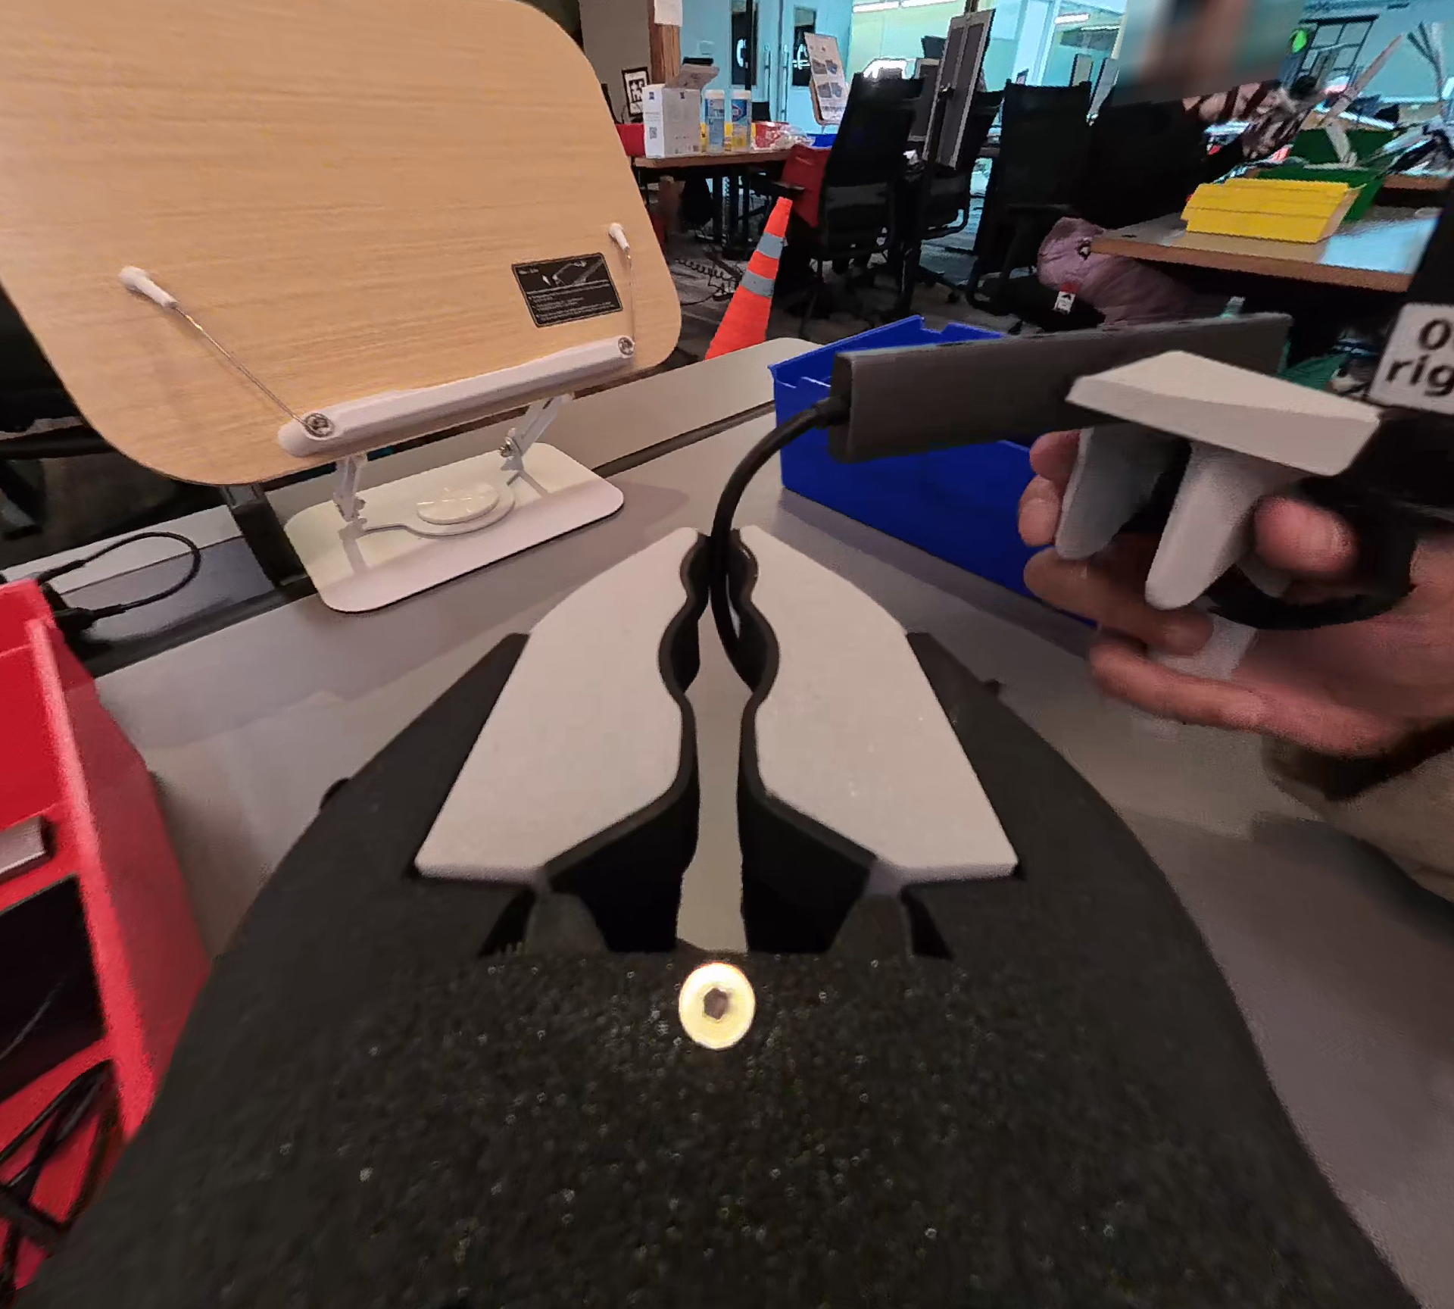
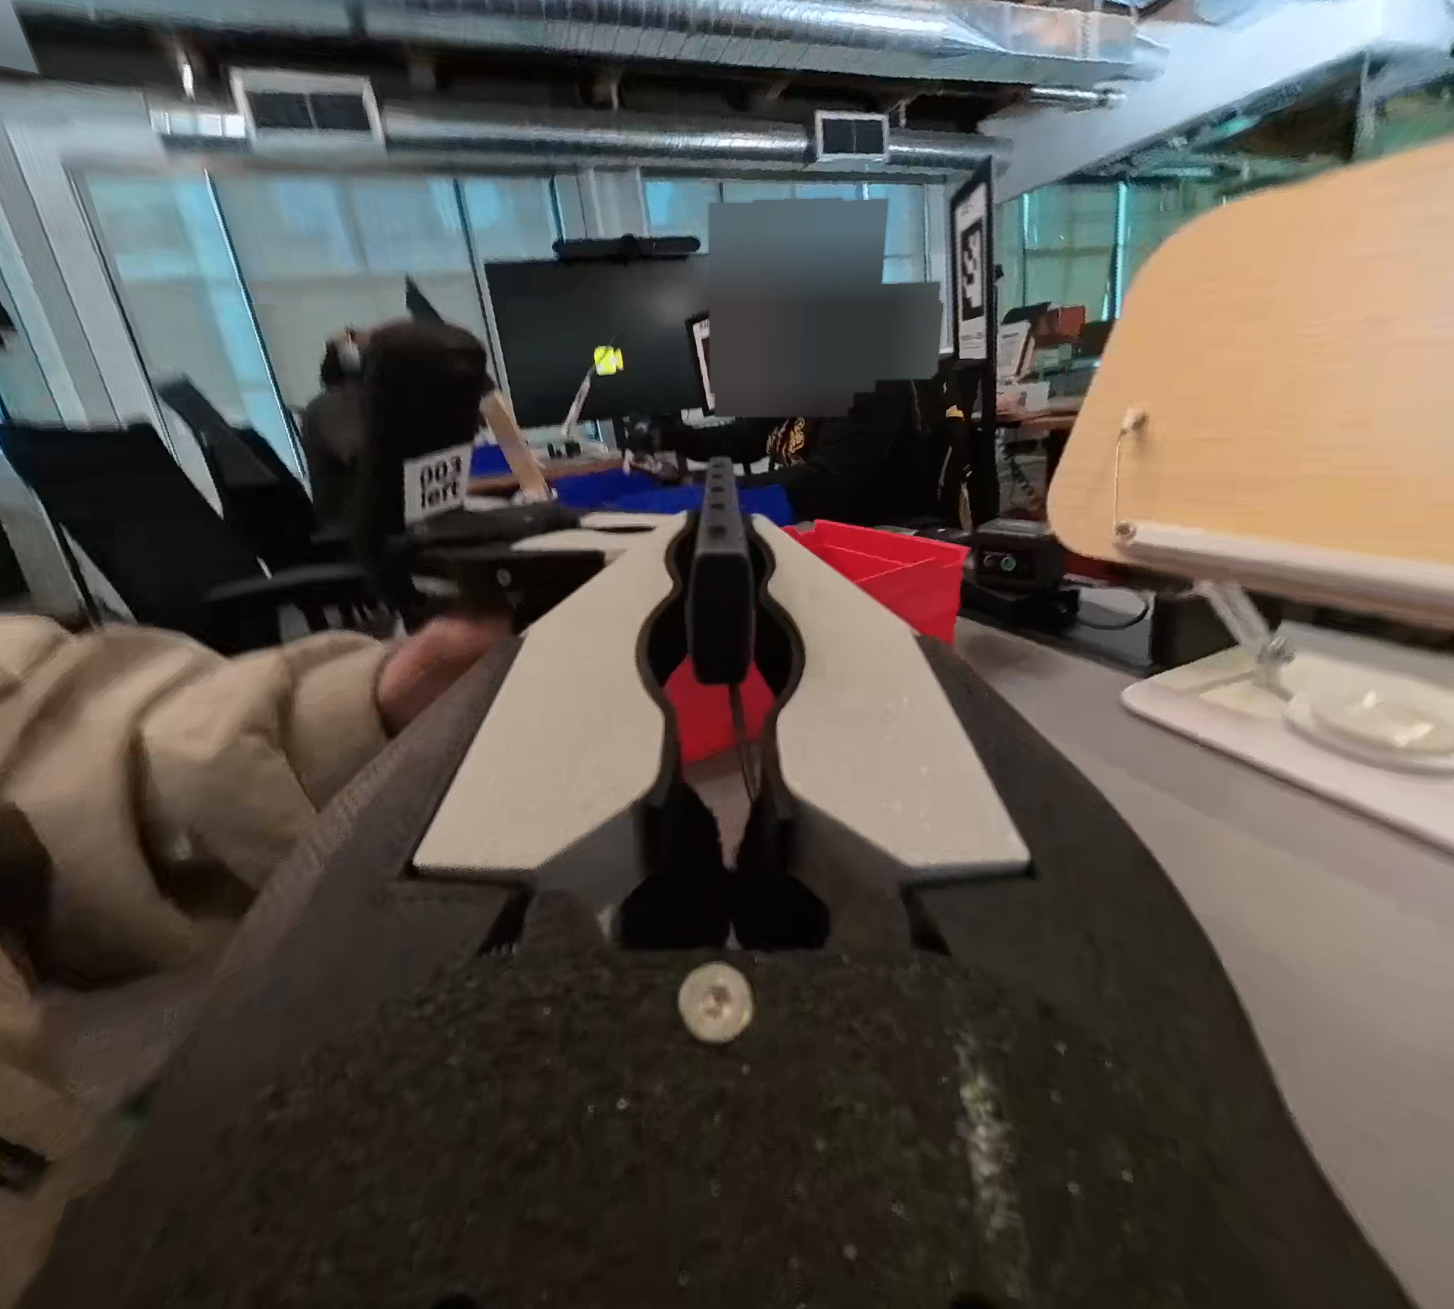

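Two grippers, both clamped: left gripper [image 1: 717,610] on black cable [image 1: 728,484], right gripper [image 2: 720,602] on dark hub [image 2: 716,579], near blue bin [image 1: 905,484].

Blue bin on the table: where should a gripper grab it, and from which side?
Probably the blue bin by its near wall's top rim, coming down from above. It sits open-topped on the table, and its walls are thin and upright, so one finger goes inside and one outside. The body looks too wide to pinch.
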